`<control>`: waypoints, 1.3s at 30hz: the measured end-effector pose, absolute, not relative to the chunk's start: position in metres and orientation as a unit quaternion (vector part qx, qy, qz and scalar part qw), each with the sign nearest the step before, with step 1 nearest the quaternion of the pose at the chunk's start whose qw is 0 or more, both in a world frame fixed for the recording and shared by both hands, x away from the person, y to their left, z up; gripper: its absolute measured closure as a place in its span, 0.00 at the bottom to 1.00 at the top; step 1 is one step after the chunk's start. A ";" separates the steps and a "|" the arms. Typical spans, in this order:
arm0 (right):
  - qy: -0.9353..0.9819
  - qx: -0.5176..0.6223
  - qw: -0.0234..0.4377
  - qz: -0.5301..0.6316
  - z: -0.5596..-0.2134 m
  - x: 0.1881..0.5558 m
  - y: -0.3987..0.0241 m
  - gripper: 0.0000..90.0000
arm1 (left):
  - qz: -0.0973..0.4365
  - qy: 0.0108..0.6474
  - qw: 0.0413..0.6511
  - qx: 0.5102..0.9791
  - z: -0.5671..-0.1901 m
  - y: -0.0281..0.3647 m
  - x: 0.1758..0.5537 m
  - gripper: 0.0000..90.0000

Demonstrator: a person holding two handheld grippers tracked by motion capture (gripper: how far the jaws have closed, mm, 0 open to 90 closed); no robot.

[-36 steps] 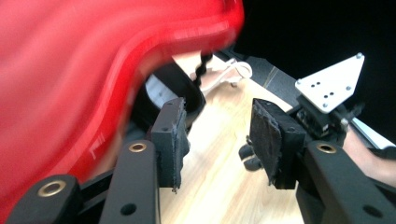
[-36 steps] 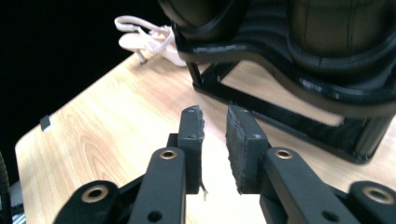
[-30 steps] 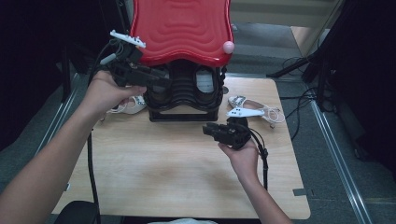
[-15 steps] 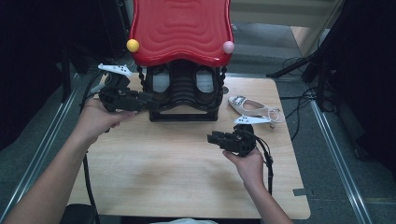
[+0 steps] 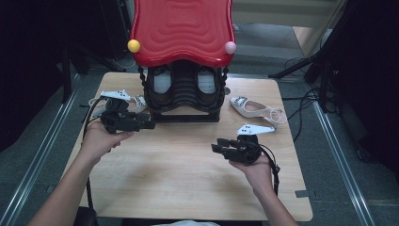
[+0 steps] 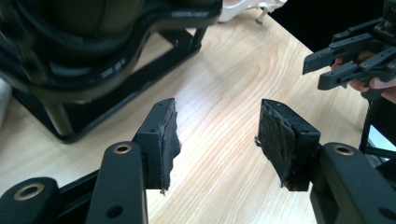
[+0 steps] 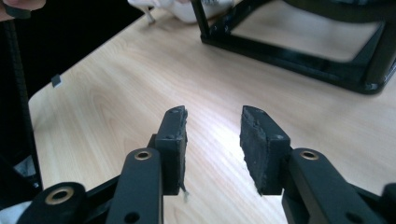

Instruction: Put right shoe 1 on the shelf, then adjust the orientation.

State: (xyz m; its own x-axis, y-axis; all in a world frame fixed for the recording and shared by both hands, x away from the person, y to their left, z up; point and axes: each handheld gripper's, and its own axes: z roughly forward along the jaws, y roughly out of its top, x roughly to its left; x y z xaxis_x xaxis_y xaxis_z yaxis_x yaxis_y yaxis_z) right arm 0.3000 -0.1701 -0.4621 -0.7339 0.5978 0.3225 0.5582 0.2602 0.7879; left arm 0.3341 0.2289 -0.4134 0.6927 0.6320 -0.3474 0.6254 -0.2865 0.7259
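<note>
A black rack (image 5: 184, 115) with a red wavy top (image 5: 181, 28) stands at the back of the wooden table (image 5: 179, 188). Two white shoes (image 5: 162, 82) sit inside it. My left gripper (image 5: 149, 125) hovers low at the rack's left front corner and points right. Its jaws have just been opening, and in the left gripper view (image 6: 217, 140) they stand wide with bare wood between them. My right gripper (image 5: 216, 147) is over the table's middle right and points left. Its jaws have just been opening too, with nothing between them (image 7: 212, 135).
A pale heeled shoe (image 5: 254, 107) lies on the table right of the rack. Another white shoe (image 5: 139, 100) lies left of it, behind the left gripper. A yellow ball (image 5: 134, 45) and a pink ball (image 5: 230, 47) sit on the red top's front corners.
My left hand has come down from the rack's upper left to just above the table, uncovering the yellow ball. My right gripper has drifted a little toward the front edge.
</note>
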 end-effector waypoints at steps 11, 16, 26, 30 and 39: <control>0.792 0.379 0.023 0.478 -0.466 0.305 -0.184 0.66 | 0.028 0.397 0.449 0.800 -0.442 0.236 0.324 0.57; 0.784 0.392 0.012 0.482 -0.466 0.308 -0.190 0.67 | 0.008 0.413 0.438 0.798 -0.450 0.247 0.324 0.70; 0.789 0.391 0.014 0.474 -0.469 0.309 -0.190 0.66 | 0.001 0.436 0.435 0.788 -0.459 0.276 0.332 0.95; 0.791 0.392 0.013 0.469 -0.470 0.310 -0.190 0.65 | 0.012 0.447 0.429 0.785 -0.461 0.287 0.336 1.00; 0.795 0.393 0.006 0.463 -0.473 0.311 -0.187 0.65 | 0.020 0.470 0.437 0.767 -0.455 0.310 0.349 1.00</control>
State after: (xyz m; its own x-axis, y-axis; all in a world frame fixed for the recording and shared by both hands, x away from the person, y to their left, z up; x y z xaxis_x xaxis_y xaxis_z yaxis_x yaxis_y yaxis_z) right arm 0.3107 -0.1872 -0.4732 -0.6909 0.6306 0.3536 0.6188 0.2628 0.7403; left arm 0.3494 0.3097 -0.4549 0.5566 0.7390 -0.3796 0.7035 -0.1762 0.6885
